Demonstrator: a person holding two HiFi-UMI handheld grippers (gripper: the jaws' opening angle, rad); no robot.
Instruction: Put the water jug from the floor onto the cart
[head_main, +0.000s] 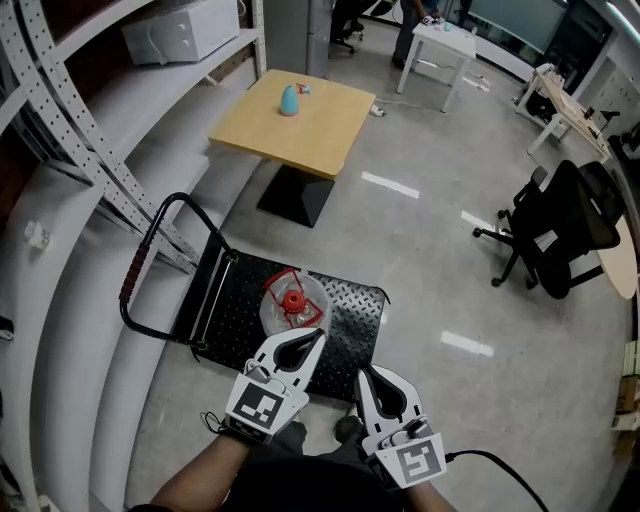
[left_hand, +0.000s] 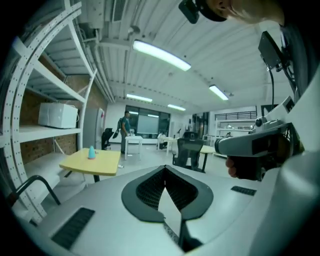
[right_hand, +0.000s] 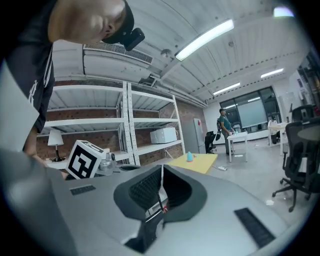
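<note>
**The jug is on the cart, and your tools are empty**

On the far left is the big white shelf rack. The cart sits on the floor just beside it. Its handle stands up on the left end, where you could grab it to push.

The water jug stands on the black deck of the cart with its red cap up. It is near the middle and not at an edge. I think that is a good spot, because it is less likely to tip off if the cart rolls.

Next comes your left tool. It hangs above the near side of the cart and its jaws are pressed together with nothing between them. Your right tool is just beside it, and it is pressed together and empty too. Neither one touches the jug. To me the job looks done, so there is nothing left to pinch.

Far to the right, a black office chair stands well away from the cart.
</note>
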